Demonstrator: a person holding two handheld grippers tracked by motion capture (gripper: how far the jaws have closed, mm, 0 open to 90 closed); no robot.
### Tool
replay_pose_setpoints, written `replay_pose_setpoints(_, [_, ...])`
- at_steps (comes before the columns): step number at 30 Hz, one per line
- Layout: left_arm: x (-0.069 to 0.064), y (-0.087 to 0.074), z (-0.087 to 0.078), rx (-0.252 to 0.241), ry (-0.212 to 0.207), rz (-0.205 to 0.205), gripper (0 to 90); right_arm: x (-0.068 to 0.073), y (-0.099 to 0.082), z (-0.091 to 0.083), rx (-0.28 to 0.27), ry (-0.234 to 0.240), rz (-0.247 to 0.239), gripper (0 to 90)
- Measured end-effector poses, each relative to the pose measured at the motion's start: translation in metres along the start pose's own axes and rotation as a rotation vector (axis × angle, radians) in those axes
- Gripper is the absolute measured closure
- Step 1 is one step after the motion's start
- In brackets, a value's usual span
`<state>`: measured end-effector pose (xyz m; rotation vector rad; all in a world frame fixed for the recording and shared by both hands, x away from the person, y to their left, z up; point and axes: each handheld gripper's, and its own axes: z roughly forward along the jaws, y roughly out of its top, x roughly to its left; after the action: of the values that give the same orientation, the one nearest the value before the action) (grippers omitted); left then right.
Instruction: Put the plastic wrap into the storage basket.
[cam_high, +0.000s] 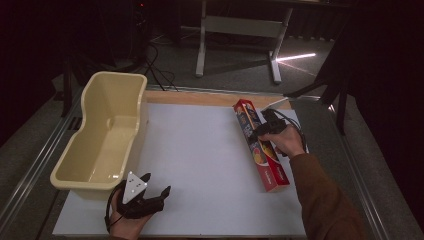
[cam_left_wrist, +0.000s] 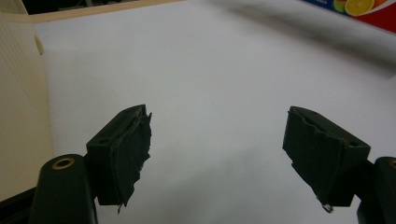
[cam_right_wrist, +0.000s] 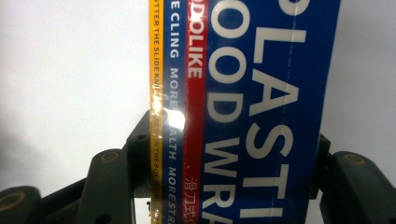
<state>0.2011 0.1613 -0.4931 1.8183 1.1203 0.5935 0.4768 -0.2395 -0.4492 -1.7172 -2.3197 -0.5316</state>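
Note:
A long red and blue plastic-wrap box (cam_high: 260, 144) lies slanted at the right of the white tabletop (cam_high: 200, 150). My right gripper (cam_high: 261, 131) is shut on the box about a third of the way from its far end, a hand behind it. In the right gripper view the box (cam_right_wrist: 252, 102) runs up between the two jaws, which press on its sides. My left gripper (cam_high: 156, 184) rests near the front edge, held by a hand, jaws wide apart. In the left gripper view its fingertips (cam_left_wrist: 126, 154) stand open over bare white surface, nothing between them.
A cream plastic tub (cam_high: 102, 135) stands at the table's left, open and empty, its wall (cam_left_wrist: 18, 121) beside my left gripper. A wooden strip edges the far side of the table. Beyond it stand a table frame and cables on the floor.

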Motion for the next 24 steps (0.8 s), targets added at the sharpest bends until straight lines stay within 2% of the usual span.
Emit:
replay_pose_setpoints(2, [0.0,0.0,0.0,0.001,0.0,0.002,22.8,0.007,0.001,-0.004,-0.016,0.025,-0.001,40.9])
replay_pose_setpoints(8, [0.0,0.0,0.0,0.001,-0.003,0.005,22.7,0.025,0.0,-0.015,-0.074,0.176,0.012,40.9])
replay_pose_setpoints(14, [-0.001,0.0,0.0,0.001,-0.001,0.006,22.8,0.05,-0.001,-0.027,-0.119,0.264,-0.007,40.9])
replay_pose_setpoints(16, [-0.001,0.0,0.001,0.003,0.0,0.009,22.7,0.052,-0.002,-0.028,-0.124,0.269,-0.012,40.9])
replay_pose_setpoints(17, [-0.001,0.0,0.001,0.004,-0.001,0.008,22.7,0.066,-0.002,-0.032,-0.148,0.3,-0.042,40.9])
replay_pose_setpoints(18, [-0.001,0.0,0.001,0.004,-0.001,0.008,22.7,0.07,-0.002,-0.033,-0.153,0.304,-0.048,40.9])
replay_pose_setpoints(24, [-0.001,0.0,0.0,0.002,-0.003,0.008,22.7,0.086,-0.002,-0.032,-0.167,0.334,-0.061,40.9])
